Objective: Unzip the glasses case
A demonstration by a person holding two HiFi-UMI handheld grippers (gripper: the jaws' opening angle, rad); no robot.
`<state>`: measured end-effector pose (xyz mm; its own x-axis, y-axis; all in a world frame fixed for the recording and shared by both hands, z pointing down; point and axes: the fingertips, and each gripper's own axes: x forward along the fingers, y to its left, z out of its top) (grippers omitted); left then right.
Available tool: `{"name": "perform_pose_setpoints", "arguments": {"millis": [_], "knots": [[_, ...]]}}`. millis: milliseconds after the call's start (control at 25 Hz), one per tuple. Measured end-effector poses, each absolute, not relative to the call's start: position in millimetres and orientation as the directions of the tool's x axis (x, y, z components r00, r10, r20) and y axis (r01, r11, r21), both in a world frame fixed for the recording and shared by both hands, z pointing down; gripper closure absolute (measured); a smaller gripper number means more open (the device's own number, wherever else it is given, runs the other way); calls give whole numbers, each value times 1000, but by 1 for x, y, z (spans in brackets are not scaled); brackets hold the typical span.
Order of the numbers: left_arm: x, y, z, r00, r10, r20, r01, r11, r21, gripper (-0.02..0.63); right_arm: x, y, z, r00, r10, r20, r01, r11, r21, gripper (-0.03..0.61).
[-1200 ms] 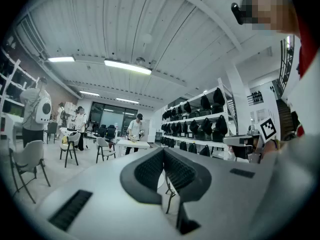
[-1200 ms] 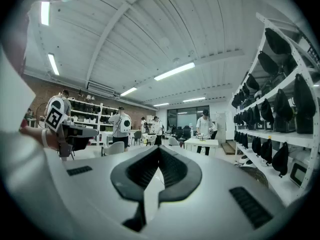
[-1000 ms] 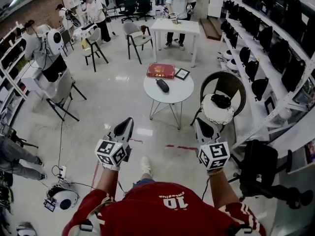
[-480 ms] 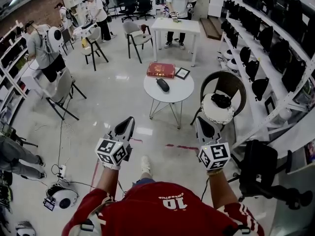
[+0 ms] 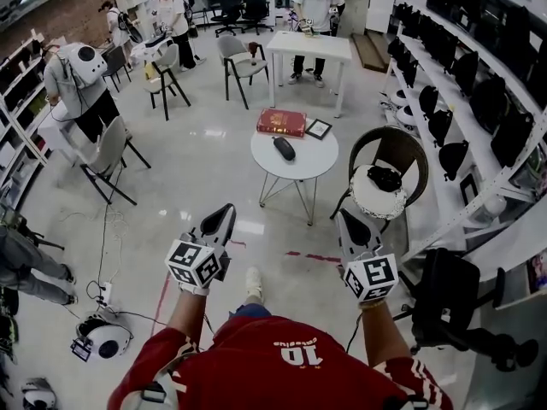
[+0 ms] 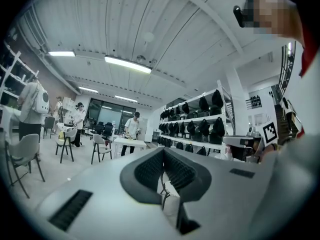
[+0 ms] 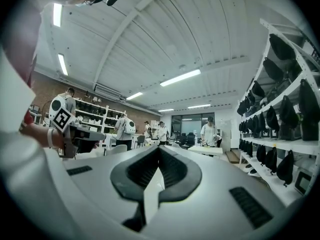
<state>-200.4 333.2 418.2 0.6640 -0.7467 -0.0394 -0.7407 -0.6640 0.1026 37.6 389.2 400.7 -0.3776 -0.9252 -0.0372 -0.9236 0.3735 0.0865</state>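
Observation:
The dark oval glasses case lies on a small round white table a few steps ahead of me, closed as far as I can tell. My left gripper and my right gripper are held level at waist height, far short of the table. Both are shut with nothing between the jaws. In the left gripper view the left gripper's tips meet, and in the right gripper view the right gripper's tips meet as well. The case shows in neither gripper view.
A red box and a small framed picture share the round table. A round chair with a cushion stands to its right, below shelves of black bags. A white desk, chairs and several people are farther back.
Both hands stay where they were. The right gripper has tilted slightly. A person at the left has shifted a little.

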Motion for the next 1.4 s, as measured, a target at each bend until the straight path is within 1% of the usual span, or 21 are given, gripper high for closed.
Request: {"name": "perform_pose_setpoints", "arguments": {"millis": [320,720,1000,1400], "knots": [[-200,317,425,654,-756,-26,-751,-653,99,606,44,369,412,-377,-926,-9,-925,376,61,569],[-186,260,440,665,-747,-9,-739,-660,134,606,54,317,422,-367,-930,20,-929,367,47,569],[-170,187,442,677,-736,0,-728,-669,148,606,68,246,422,-358,-933,32,-932,360,50,569],[-150,47,422,711,-704,11,-696,-700,158,606,74,116,400,-342,-939,43,-938,343,44,569]]}}
